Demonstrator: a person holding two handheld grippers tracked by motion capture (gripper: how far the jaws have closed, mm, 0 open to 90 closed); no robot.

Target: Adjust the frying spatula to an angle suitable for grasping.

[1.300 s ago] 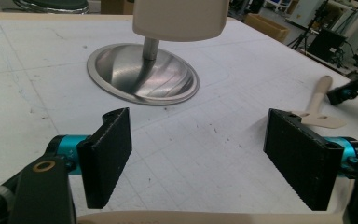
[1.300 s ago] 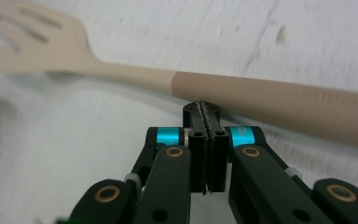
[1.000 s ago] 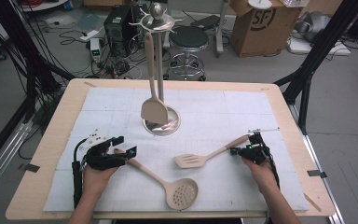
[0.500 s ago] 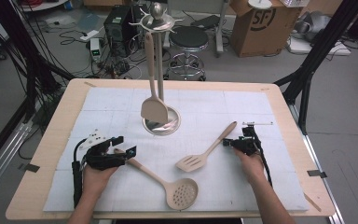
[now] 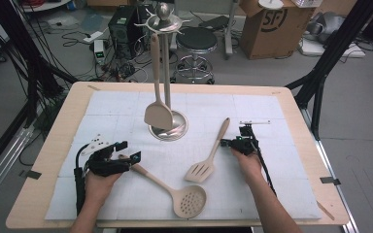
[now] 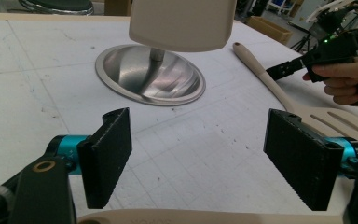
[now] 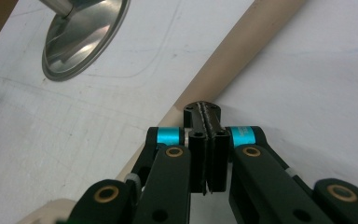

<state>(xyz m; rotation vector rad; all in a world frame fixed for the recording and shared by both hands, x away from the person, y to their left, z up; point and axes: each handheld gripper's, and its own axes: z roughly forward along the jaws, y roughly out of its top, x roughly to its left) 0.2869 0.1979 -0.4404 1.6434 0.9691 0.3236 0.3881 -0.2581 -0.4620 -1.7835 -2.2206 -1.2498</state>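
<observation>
Left gripper (image 5: 126, 151), jaws spread, sits over beige plastic skimmer spoon (image 5: 187, 199) handle, left of steel stand base (image 5: 167, 130). Right gripper (image 5: 228, 142), jaws pressed together, empty, touches beige slotted turner (image 5: 209, 160) handle right of base. Turner likely light, stiff, slippery; grab mid-handle.

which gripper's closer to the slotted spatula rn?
Right. The right gripper, fingers shut, is at the slotted spatula handle. The left gripper, fingers open, sits farther off, over the skimmer spoon handle.

My right gripper (image 7: 204, 112) hides part of the slotted spatula's handle (image 7: 223, 70), its blade beyond my frame's lower edge, skimmer handle (image 6: 205, 217) clipped beneath my left gripper (image 6: 205, 161)
</observation>
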